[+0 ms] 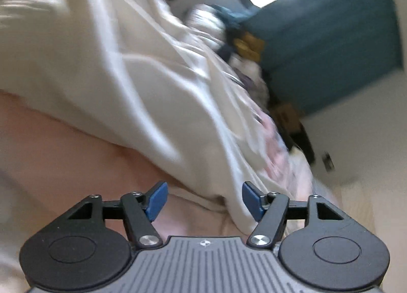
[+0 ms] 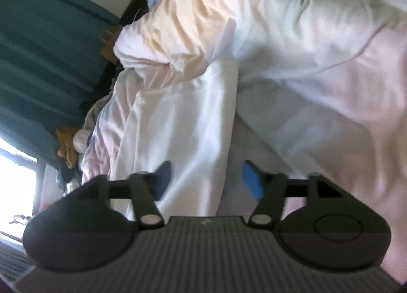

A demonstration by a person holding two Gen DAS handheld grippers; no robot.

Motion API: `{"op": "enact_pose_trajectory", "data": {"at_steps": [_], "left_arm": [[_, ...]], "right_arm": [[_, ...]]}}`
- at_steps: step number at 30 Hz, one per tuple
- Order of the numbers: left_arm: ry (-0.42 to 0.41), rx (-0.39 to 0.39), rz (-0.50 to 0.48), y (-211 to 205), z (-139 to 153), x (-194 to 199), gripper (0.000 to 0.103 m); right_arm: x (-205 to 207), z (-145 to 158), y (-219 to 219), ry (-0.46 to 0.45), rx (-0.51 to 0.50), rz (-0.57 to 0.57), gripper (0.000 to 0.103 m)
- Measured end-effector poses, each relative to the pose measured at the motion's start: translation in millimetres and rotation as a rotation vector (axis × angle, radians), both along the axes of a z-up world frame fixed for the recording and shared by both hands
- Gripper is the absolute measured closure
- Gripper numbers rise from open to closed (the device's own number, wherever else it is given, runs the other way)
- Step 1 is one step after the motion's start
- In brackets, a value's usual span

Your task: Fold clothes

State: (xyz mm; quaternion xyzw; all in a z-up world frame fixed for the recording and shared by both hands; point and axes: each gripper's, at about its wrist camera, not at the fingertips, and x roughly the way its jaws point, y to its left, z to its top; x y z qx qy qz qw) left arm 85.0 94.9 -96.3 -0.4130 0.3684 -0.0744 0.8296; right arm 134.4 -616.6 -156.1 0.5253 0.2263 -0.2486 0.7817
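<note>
Two tilted wrist views, close over white garment [image 1: 101, 69], sharing teal curtain [image 2: 45, 51]

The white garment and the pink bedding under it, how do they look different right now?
The white garment is plain white, while the pink bedding is pale pink. In the right wrist view the garment lies in a long flat strip; the bedding bunches into rumpled folds beside it. The garment lies on top, the bedding underneath. Both are soft cloth, and neither is gripped.
</note>
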Motion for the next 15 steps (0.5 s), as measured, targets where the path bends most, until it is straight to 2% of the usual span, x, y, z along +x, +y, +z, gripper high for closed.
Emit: {"op": "enact_pose_trajectory", "data": {"at_steps": [4,8,10,15], "left_arm": [[0.085,-0.055,0.124,33.1,-7.7,-15.3,0.025],[0.131,-0.155,0.243,57.9,-22.7,-23.3,0.025],[0.145,-0.218,0.328,67.8,-33.8,-22.8,0.026],[0.153,-0.354,0.538,93.4,-60.9,-25.0,0.032]], "right_arm": [[-15.6,22.4,29.3,0.010,0.018,0.073,0.032],[-31.9,41.8,67.0,-0.037,-0.002,0.101,0.032],[-32.9,45.2,86.0,-0.042,-0.052,0.121,0.032],[-7.7,35.6,118.1,0.004,-0.185,0.265,0.032]]}}
